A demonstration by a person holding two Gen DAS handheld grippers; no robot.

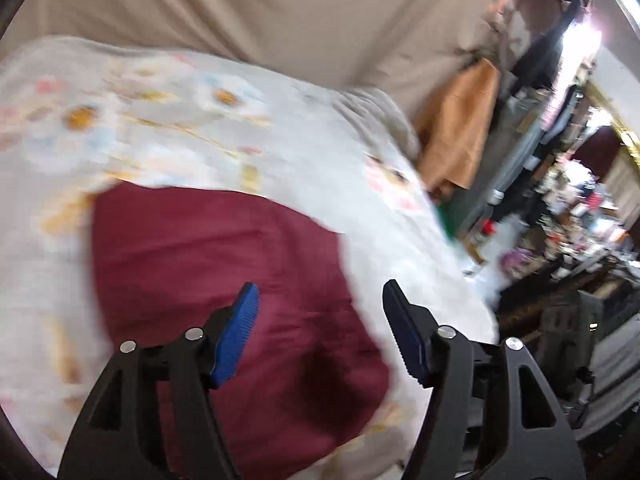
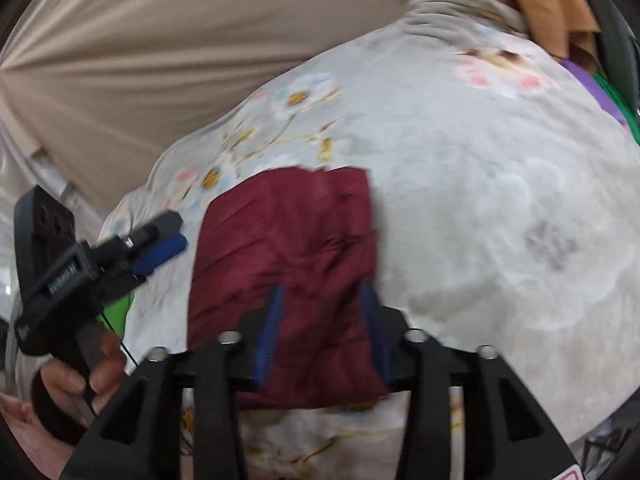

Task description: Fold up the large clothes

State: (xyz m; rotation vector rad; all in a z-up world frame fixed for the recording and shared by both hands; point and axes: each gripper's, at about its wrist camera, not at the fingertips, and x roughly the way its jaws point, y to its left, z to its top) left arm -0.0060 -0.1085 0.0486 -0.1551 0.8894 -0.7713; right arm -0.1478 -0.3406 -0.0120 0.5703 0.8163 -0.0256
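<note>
Both hand-held grippers, left [image 1: 320,332] and right [image 2: 322,334], spread wide over folded red cloth [image 2: 288,272] on flowery bed [image 2: 480,200]; last fold likely next, needing an edge pinched.

Maroon garment [image 2: 288,264] lies folded, apparently, on floral-sheeted bed [image 2: 480,208]

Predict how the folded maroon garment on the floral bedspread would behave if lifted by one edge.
The maroon garment looks creased and soft, so it would probably droop. Its stacked folds would likely slip open. It seems thin, so probably light.
</note>
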